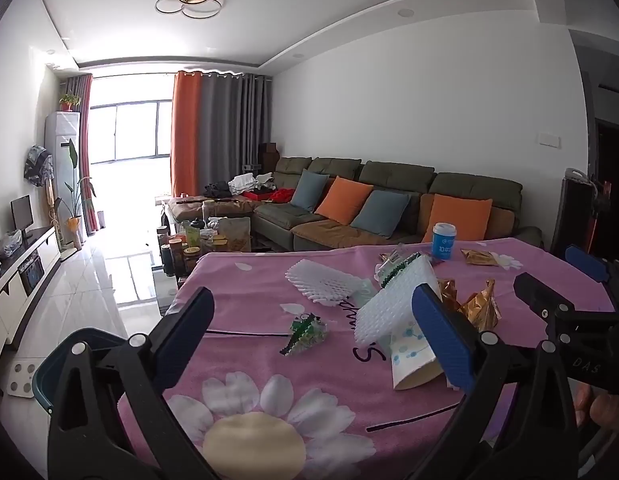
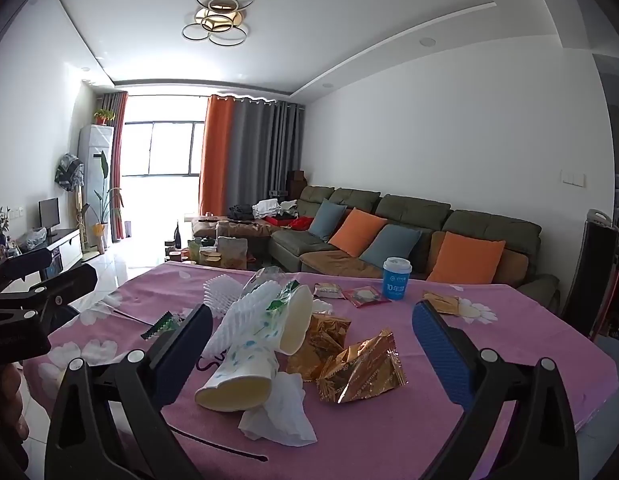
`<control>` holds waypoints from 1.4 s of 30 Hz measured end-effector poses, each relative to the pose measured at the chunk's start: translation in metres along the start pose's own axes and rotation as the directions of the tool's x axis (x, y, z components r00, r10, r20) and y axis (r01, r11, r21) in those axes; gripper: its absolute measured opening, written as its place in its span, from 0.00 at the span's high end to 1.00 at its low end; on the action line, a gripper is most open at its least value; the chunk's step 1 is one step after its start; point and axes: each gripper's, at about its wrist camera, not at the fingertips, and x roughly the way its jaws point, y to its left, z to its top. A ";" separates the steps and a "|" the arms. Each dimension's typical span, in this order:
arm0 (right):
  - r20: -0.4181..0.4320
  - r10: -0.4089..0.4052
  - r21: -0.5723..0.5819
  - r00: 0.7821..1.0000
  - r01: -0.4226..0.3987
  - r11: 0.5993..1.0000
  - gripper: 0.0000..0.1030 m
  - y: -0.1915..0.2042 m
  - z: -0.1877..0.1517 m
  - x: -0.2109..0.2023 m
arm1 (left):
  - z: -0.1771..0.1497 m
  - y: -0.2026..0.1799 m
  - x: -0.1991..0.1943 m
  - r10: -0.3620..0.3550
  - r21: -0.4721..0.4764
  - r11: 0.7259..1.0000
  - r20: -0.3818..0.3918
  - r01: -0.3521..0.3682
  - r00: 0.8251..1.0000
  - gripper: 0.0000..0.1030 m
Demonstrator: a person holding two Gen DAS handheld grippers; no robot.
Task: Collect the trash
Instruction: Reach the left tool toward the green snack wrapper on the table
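Observation:
Trash lies on a pink flowered tablecloth (image 1: pixel 269 364). My left gripper (image 1: pixel 313 320) is open and empty above a green snack wrapper (image 1: pixel 305 332); white foam nets (image 1: pixel 325 284) and a crushed paper cup (image 1: pixel 413 356) lie beyond it. My right gripper (image 2: pixel 313 332) is open and empty over a pile: two crushed paper cups (image 2: pixel 239 376), a white tissue (image 2: pixel 279 416), gold foil wrappers (image 2: pixel 361 368) and foam net (image 2: pixel 245 312). The right gripper also shows in the left wrist view (image 1: pixel 549 288).
A blue and white cup (image 2: pixel 396 279) stands upright at the table's far side, with flat wrappers (image 2: pixel 365 295) near it. A teal bin (image 1: pixel 45 380) sits left of the table. A sofa (image 2: pixel 409 232) and cluttered coffee table (image 1: pixel 201 240) lie beyond.

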 end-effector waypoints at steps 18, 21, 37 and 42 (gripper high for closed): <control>-0.021 0.007 0.008 1.000 -0.007 1.000 0.06 -0.005 0.002 0.008 | 0.001 0.000 -0.002 0.014 -0.011 1.000 0.008 -0.014 1.000 0.05; -0.022 0.007 0.008 1.000 -0.007 1.000 0.06 -0.005 0.002 0.008 | 0.002 0.000 -0.003 0.013 -0.010 1.000 0.008 -0.013 1.000 0.05; -0.022 0.013 0.006 1.000 -0.013 1.000 0.06 -0.005 0.003 0.008 | 0.003 0.000 -0.006 0.016 -0.011 1.000 0.009 -0.016 1.000 0.05; -0.024 0.015 0.004 1.000 -0.015 1.000 0.06 -0.004 0.004 0.008 | 0.002 -0.001 -0.005 0.015 -0.006 1.000 0.009 -0.015 1.000 0.05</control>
